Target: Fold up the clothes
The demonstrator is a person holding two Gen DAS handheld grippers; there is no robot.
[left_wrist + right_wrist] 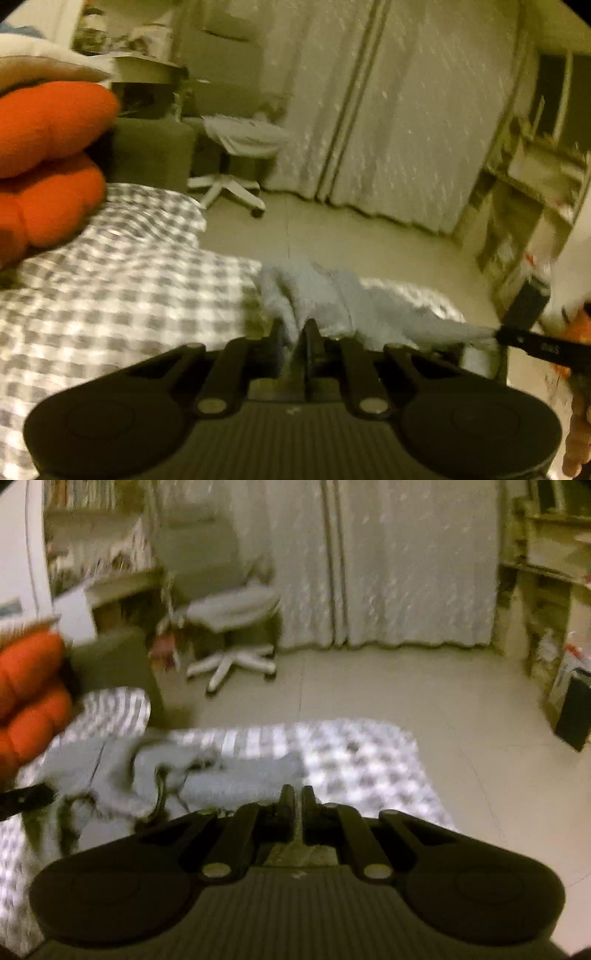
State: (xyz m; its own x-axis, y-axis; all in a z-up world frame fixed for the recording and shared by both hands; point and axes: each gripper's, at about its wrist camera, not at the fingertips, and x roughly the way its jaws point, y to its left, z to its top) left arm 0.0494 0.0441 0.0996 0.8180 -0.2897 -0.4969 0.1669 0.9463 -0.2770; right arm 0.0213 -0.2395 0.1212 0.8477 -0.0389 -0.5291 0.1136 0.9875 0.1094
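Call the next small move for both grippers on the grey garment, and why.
Probably lift both edges together and carry them across to make the fold. The left gripper and right gripper each look shut on an edge of the grey garment, which lies crumpled on the checked bedcover. Blur hides the exact grip.

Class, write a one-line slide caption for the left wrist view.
Left gripper shut on a grey garment lying across the checked bedcover.

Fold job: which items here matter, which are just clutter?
Job:
- pale blue-grey fabric garment
- left gripper, shut on garment
- right gripper, shut on garment
- grey-and-white checked bedcover, work surface

Lying about:
- orange plush cushion
- white swivel chair
- pale patterned curtains
- cluttered shelves
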